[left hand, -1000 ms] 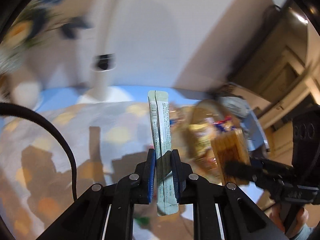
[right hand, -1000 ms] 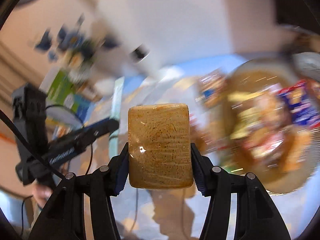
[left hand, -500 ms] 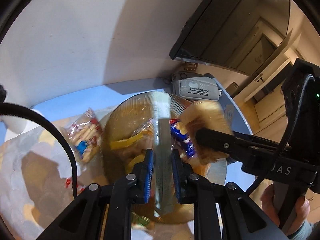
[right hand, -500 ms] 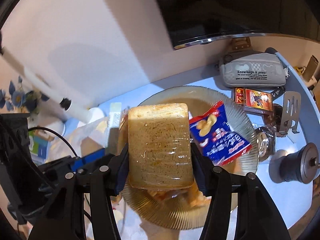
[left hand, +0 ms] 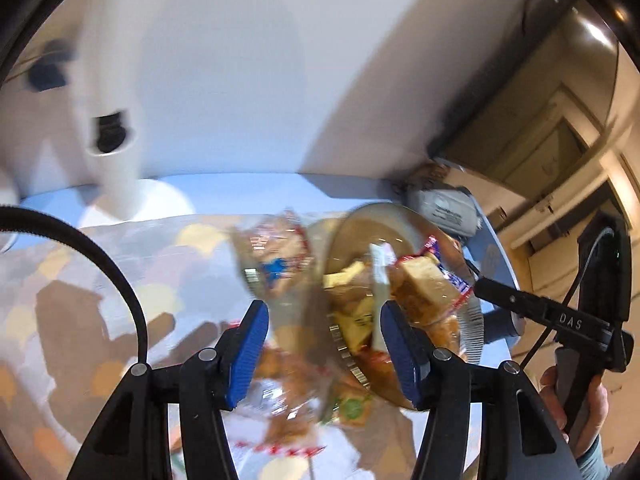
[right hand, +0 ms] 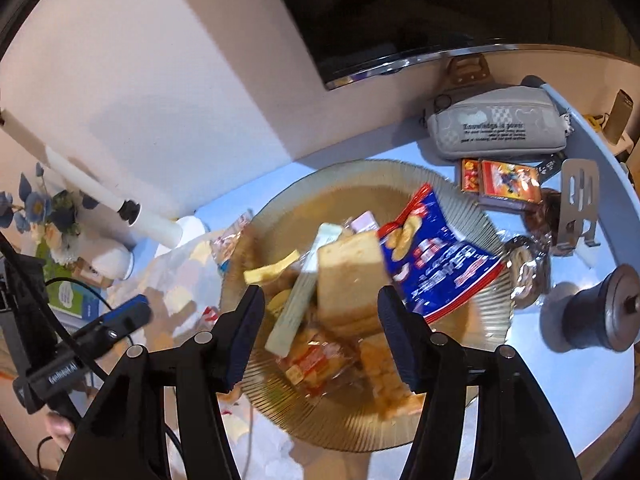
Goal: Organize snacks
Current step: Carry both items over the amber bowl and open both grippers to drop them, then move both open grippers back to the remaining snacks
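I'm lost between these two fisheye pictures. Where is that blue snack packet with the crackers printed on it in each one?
Left wrist view: the blue snack packet peeks out right of centre, mostly hidden behind the wrapped brown cake, above the right finger.
Right wrist view: the packet lies in full view, right of centre, against the plate's far right side.
Shared landmark: the ribbed amber plate holding the snacks.

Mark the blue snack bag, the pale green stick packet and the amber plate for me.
blue snack bag (right hand: 434,256), right wrist view, middle of its printed face
pale green stick packet (right hand: 298,300), right wrist view, mid-length
amber plate (right hand: 356,426), right wrist view, bare ribbed near rim
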### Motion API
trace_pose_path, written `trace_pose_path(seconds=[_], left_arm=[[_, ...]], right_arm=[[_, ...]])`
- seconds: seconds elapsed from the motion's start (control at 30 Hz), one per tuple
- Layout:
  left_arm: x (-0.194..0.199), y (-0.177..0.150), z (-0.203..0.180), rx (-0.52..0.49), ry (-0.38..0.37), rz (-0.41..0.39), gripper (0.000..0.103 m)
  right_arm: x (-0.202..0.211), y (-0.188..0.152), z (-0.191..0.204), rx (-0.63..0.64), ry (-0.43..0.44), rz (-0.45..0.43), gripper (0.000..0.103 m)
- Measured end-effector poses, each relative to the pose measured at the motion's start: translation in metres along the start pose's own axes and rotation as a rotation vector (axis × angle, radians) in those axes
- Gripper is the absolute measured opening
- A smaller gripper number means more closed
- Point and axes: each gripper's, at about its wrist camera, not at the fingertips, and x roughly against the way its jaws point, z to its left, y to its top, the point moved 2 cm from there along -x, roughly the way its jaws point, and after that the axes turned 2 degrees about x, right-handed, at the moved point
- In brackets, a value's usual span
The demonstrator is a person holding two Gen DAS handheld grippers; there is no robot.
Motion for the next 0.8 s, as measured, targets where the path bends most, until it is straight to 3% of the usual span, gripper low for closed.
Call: trace_pose_path(seconds=[0.17, 0.3, 0.47, 0.63, 0.7, 0.8], left_arm=[[0.037, -0.006, 0.039, 0.088, -0.022, -0.051, 0.055], [0.054, -0.018, 0.06, 0.085, 0.007, -0.063, 0.055], [0.046, -0.049, 0.078, 0.043, 0.055, 0.021, 0.055], [0.031, -0.079, 0.092, 0.009, 0.08, 0.097, 0.056], [0.025, -0.089, 0.095, -0.009, 0.09, 0.126, 0.06], [0.016, -0.101, 0.097, -0.044, 0.094, 0.166, 0.069]], right_arm=[[-0.001, -0.01, 0.031, 0.039, 0.03, 0.012, 0.058], [-0.003, -0.022, 0.058, 0.061, 0.078, 0.033, 0.058], [-0.015, -0.044, 0.09, 0.064, 0.146, 0.096, 0.058], [-0.03, -0.066, 0.111, 0.06, 0.163, 0.146, 0.058], [-0.036, -0.074, 0.117, 0.047, 0.166, 0.164, 0.059], [-0.045, -0.087, 0.12, -0.004, 0.155, 0.187, 0.069]])
